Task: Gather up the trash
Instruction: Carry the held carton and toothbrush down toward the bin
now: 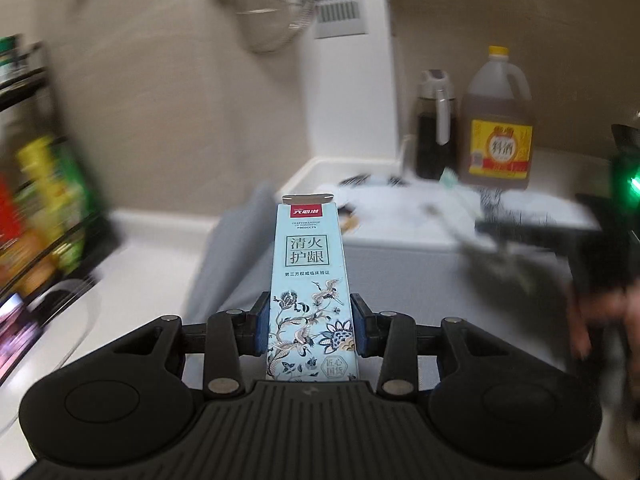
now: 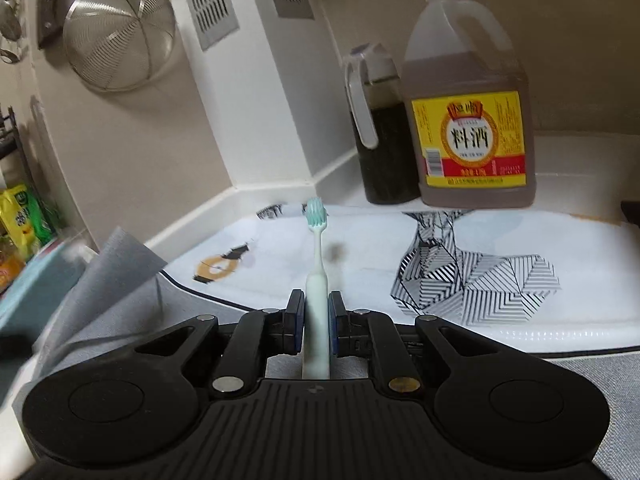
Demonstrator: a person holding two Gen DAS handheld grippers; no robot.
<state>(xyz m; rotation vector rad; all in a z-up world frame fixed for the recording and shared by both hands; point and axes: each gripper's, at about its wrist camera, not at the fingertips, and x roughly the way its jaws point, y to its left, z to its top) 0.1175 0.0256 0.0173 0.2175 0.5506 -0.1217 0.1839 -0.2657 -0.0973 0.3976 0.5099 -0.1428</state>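
Observation:
A light blue toothpaste box point(image 1: 310, 280) with a floral print stands upright between the pads of my left gripper point(image 1: 311, 326), which is shut on it above the counter. In the right wrist view a pale green toothbrush point(image 2: 318, 280) points bristles up, and my right gripper point(image 2: 316, 326) is shut on its handle. The right gripper and a hand point(image 1: 600, 320) show blurred at the right edge of the left wrist view. The blue box point(image 2: 36, 280) shows blurred at the left edge of the right wrist view.
A patterned white mat point(image 2: 400, 264) and a grey cloth point(image 2: 116, 272) cover the counter. A big cooking-wine jug point(image 2: 472, 120) and a dark sauce bottle point(image 2: 380, 140) stand at the back. A metal strainer point(image 2: 116, 40) hangs on the wall. A rack of packets point(image 1: 36, 208) stands at the left.

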